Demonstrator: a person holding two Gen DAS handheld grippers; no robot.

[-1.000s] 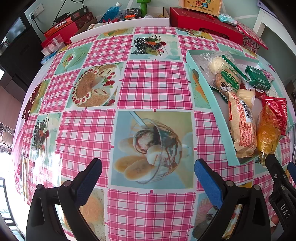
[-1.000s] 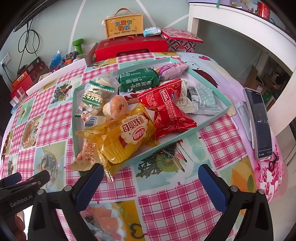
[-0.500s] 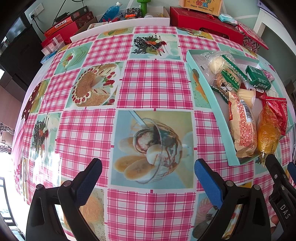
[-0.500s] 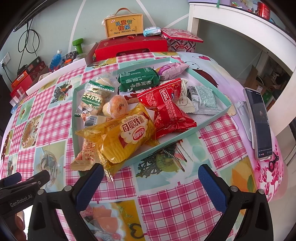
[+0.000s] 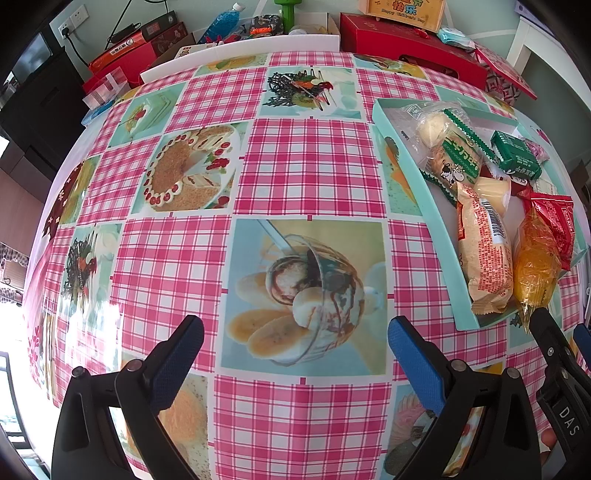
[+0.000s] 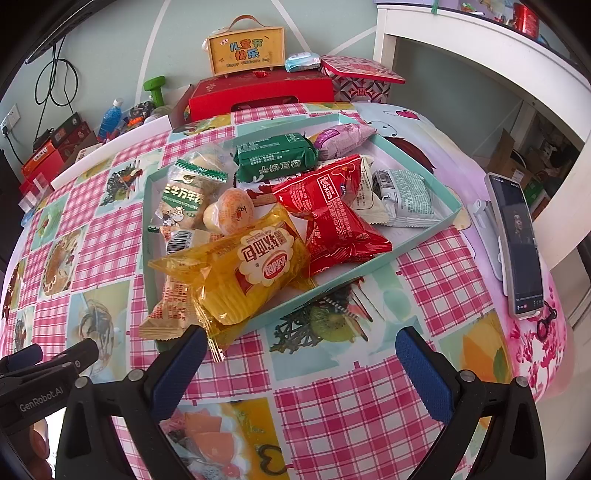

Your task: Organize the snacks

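A shallow mint-green tray (image 6: 424,242) on the checked tablecloth holds several wrapped snacks: a yellow cake pack (image 6: 247,269) hanging over the near rim, a red pack (image 6: 332,210), a green pack (image 6: 275,157), a pink pack (image 6: 341,136), a white-grey pack (image 6: 404,195) and an orange-printed biscuit pack (image 5: 484,251). The tray also shows at the right of the left wrist view (image 5: 417,177). My right gripper (image 6: 299,365) is open and empty, just in front of the tray. My left gripper (image 5: 295,354) is open and empty over bare tablecloth, left of the tray.
A phone on a white stand (image 6: 517,243) lies at the table's right edge. Red gift boxes (image 6: 258,92) and a yellow carry case (image 6: 245,50) stand behind the tray. A blue bottle (image 5: 221,24) and boxes (image 5: 129,48) line the far left.
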